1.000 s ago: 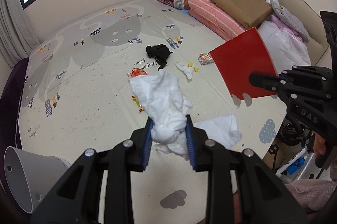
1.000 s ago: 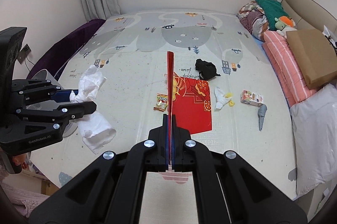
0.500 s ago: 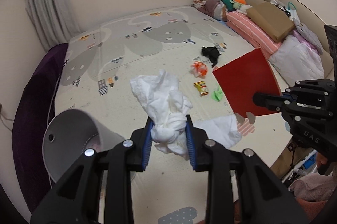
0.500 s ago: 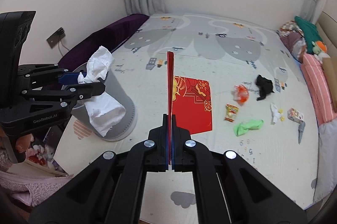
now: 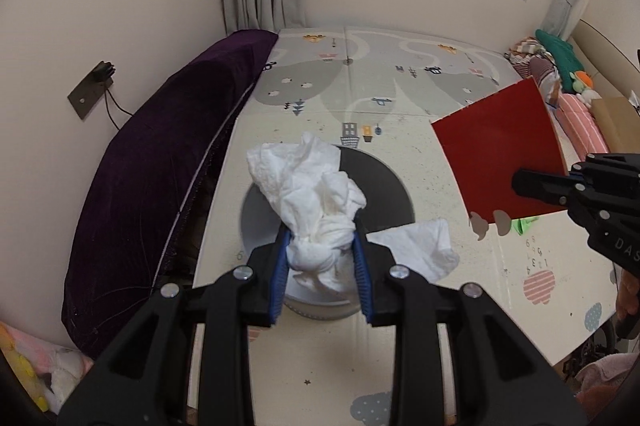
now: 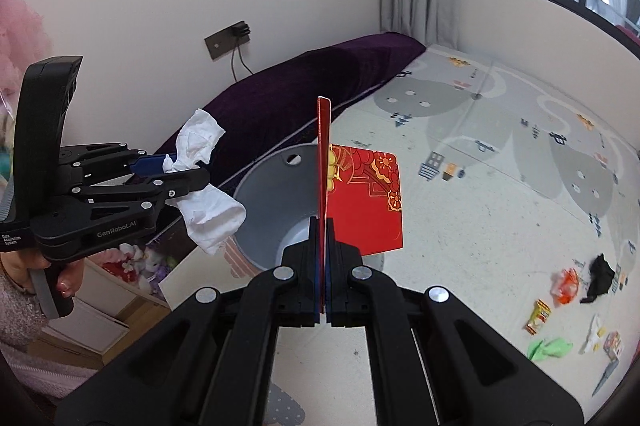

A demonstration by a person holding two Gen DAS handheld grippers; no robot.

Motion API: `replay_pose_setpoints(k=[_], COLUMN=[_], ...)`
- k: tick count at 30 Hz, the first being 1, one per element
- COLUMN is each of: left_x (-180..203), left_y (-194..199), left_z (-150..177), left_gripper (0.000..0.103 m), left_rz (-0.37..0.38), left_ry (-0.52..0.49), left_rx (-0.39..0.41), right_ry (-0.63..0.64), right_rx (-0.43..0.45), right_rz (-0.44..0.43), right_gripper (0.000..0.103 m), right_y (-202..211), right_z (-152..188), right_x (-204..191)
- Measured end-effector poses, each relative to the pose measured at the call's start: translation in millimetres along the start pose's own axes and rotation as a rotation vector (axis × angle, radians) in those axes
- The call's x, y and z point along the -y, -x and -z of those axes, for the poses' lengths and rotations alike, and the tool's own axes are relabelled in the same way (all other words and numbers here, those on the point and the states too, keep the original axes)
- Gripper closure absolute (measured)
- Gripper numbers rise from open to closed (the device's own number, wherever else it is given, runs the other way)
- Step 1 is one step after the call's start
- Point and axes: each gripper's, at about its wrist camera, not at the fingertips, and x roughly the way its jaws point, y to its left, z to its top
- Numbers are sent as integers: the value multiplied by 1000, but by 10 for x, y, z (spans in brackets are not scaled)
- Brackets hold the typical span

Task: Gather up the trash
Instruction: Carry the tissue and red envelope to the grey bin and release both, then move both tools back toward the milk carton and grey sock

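Observation:
My left gripper (image 5: 320, 258) is shut on a crumpled white tissue (image 5: 312, 193) and holds it right above the open mouth of a grey waste bin (image 5: 384, 185). From the right wrist view the left gripper (image 6: 176, 171) and its tissue (image 6: 208, 214) hang just left of the bin (image 6: 272, 201). My right gripper (image 6: 323, 238) is shut on a red envelope (image 6: 366, 201), held upright beside the bin; the envelope also shows in the left wrist view (image 5: 500, 153).
A dark purple cushion (image 5: 160, 177) lies along the left wall. Loose trash lies on the play mat at the right: an orange wrapper (image 6: 566, 286), a black scrap (image 6: 600, 278), a snack packet (image 6: 538, 316) and a green scrap (image 6: 550, 348). Bedding (image 5: 576, 113) is piled at the far right.
Both grippers have swung left from the littered mat toward the bin. The tissue now hangs over the bin's mouth. Both grips are unchanged.

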Motion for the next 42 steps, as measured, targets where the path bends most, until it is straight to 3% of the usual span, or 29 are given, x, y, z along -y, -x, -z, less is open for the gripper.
replay_pose_setpoints(k=[8, 10, 11, 12, 13, 14, 15, 27, 32, 42], left_x=[-251, -290, -302, -321, -329, -331, -333, -169, 75, 941], left_y=[-66, -114, -140, -178, -211, -235, -258, -263, -223, -282], left_z=[-91, -108, -117, -129, -139, -140, -136, -144, -160, -227], left_gripper=[73, 71, 70, 63, 49, 43, 38, 37, 30, 25], left_rz=[-31, -31, -27, -18, -11, -10, -12, 9, 40, 172], left_ry=[9, 12, 18, 25, 31, 34, 34, -14, -60, -235], left_rx=[7, -1, -10, -19, -24, -25, -23, -25, -15, -2], right_ry=[45, 37, 35, 32, 26, 21, 14, -40, -75, -246], right_rx=[11, 6, 0, 7, 28, 43, 42, 50, 44, 44], right_rz=[-77, -82, -80, -67, -48, -40, -37, 35, 80, 307], right_gripper=[101, 96, 78, 51, 45, 43, 43, 43, 43, 43], right_y=[-290, -336, -369, -375, -368, -348, -341, -109, 27, 640], right_z=[-405, -467, -501, -521, -543, -552, -569, -409, -224, 500], right_x=[-273, -296, -303, -301, -289, -267, -249, -19, 106, 707])
